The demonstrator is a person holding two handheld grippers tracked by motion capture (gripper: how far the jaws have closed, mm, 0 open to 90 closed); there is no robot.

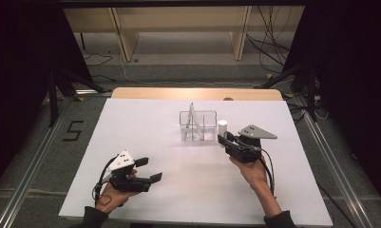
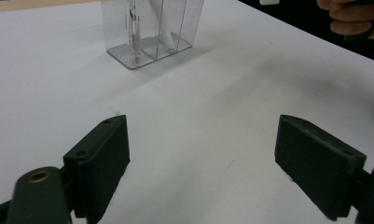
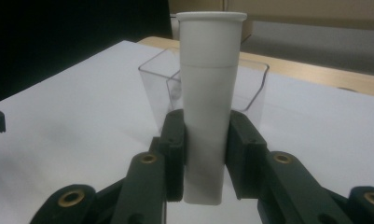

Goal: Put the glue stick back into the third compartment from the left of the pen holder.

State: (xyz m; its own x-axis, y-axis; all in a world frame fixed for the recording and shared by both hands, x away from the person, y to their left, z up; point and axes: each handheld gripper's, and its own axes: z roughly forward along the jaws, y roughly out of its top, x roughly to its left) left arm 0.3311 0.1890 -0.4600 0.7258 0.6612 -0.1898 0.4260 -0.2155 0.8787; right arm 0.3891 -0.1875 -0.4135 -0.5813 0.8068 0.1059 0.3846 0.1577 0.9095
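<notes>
The right hand-held gripper (image 3: 204,154) pinches a white tube (image 3: 209,93) between its two black jaws, which press against the tube's lower half from either side. The tube stands upright with its flared rim at the top, and its bottom end hangs just below the jaw pads. In the high view the same tube (image 1: 222,127) sits at the tip of the right hand-held gripper (image 1: 224,138), just beside the right wall of a clear plastic organizer (image 1: 198,124) that stands near the middle of the white counter (image 1: 145,123). The organizer has divided compartments; a pen (image 2: 135,28) stands in one, and a white stick (image 2: 162,28) leans in another. The left hand-held gripper (image 1: 150,169) rests low over the near left part of the counter, well apart from the organizer, its jaws spread wide with nothing between them.
</notes>
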